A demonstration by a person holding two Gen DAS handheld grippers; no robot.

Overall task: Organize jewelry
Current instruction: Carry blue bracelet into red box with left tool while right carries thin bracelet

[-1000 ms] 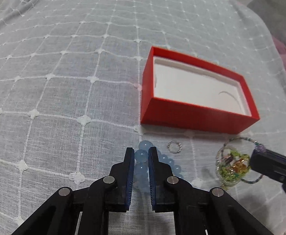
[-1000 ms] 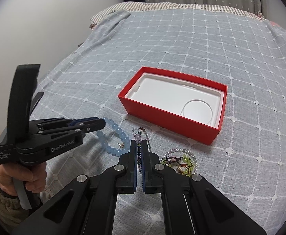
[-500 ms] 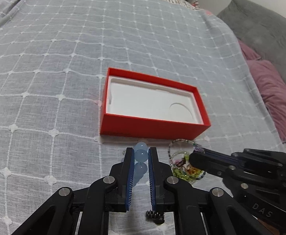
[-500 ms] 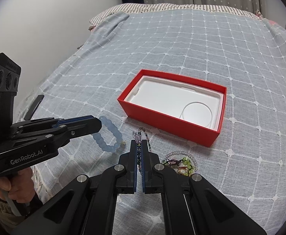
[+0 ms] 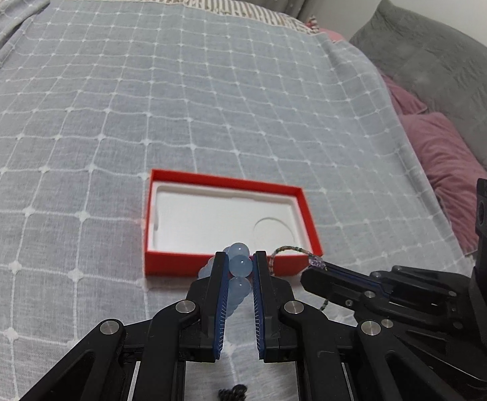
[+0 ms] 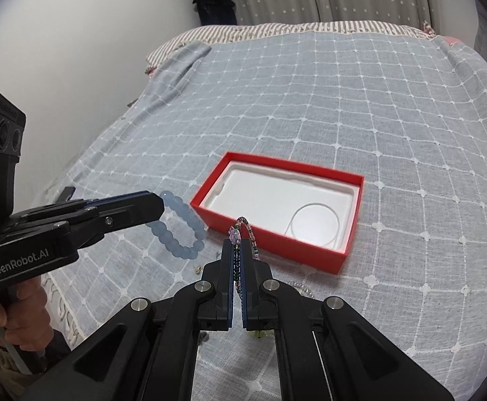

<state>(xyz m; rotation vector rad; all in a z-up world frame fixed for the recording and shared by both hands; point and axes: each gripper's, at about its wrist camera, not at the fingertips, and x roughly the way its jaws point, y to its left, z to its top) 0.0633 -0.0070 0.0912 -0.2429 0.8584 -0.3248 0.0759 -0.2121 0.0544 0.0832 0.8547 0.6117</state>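
An open red box (image 5: 230, 265) (image 6: 310, 250) with a white moulded insert lies on the grey checked bedspread. My left gripper (image 5: 238, 260) (image 6: 158, 202) is shut on a pale blue bead bracelet (image 5: 240, 264) (image 6: 183, 234), which hangs in the air just in front of the box's near left corner. My right gripper (image 6: 238, 249) (image 5: 307, 275) is shut on a thin multicoloured bead strand (image 6: 252, 237) (image 5: 288, 250) with a purple charm, lifted near the box's front wall. Both grippers hover side by side above the bed.
A clear bead bracelet (image 6: 298, 285) and a small green-beaded piece (image 6: 260, 334) lie on the bedspread under my right gripper. A small metal charm (image 6: 197, 270) lies near it. Grey and pink pillows (image 5: 444, 153) sit at the right. A hand (image 6: 13, 314) holds the left gripper.
Both grippers have risen off the bedspread, lifting the blue bracelet and the thin strand with them. The box now looks farther below and ahead.
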